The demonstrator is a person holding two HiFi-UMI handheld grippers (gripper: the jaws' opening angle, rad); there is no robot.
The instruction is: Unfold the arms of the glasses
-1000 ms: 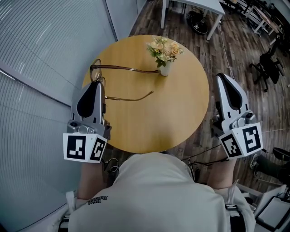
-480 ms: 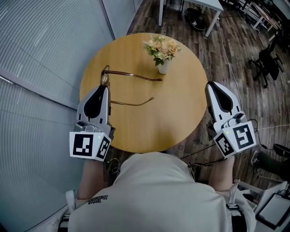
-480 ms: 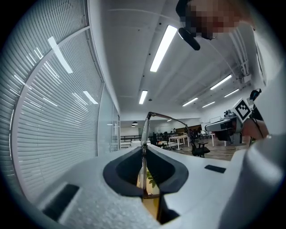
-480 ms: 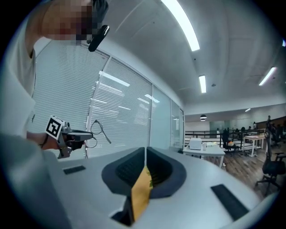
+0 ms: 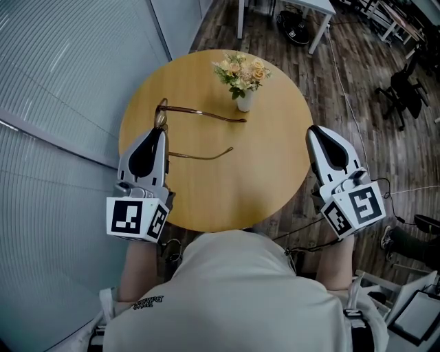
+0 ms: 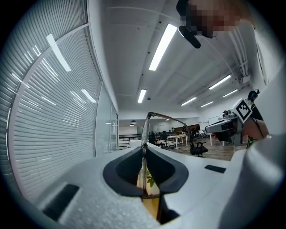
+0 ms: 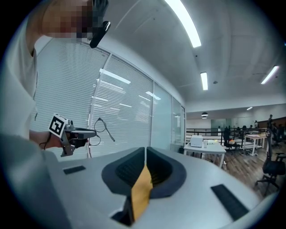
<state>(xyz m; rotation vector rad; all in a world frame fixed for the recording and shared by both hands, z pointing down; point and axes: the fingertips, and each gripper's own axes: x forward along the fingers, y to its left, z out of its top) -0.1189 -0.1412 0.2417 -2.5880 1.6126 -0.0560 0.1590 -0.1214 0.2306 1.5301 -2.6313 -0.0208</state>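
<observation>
The brown-rimmed glasses stand over the left part of the round wooden table, both arms spread out and pointing right. My left gripper is shut on the front of the frame by the lenses. In the left gripper view the rim rises from between the closed jaws of that gripper, and one arm runs off to the right. My right gripper hangs at the table's right edge, shut and empty. Its own view shows the right gripper closed, with the glasses far to the left.
A small white vase of flowers stands at the back of the table, just beyond the glasses' far arm. A wall of blinds runs along the left. Wooden floor, a white desk and office chairs lie to the right and behind.
Both grippers have sunk a little and drawn closer to the table. The glasses came down with the left gripper, still pinched. The right gripper stays shut and empty.
</observation>
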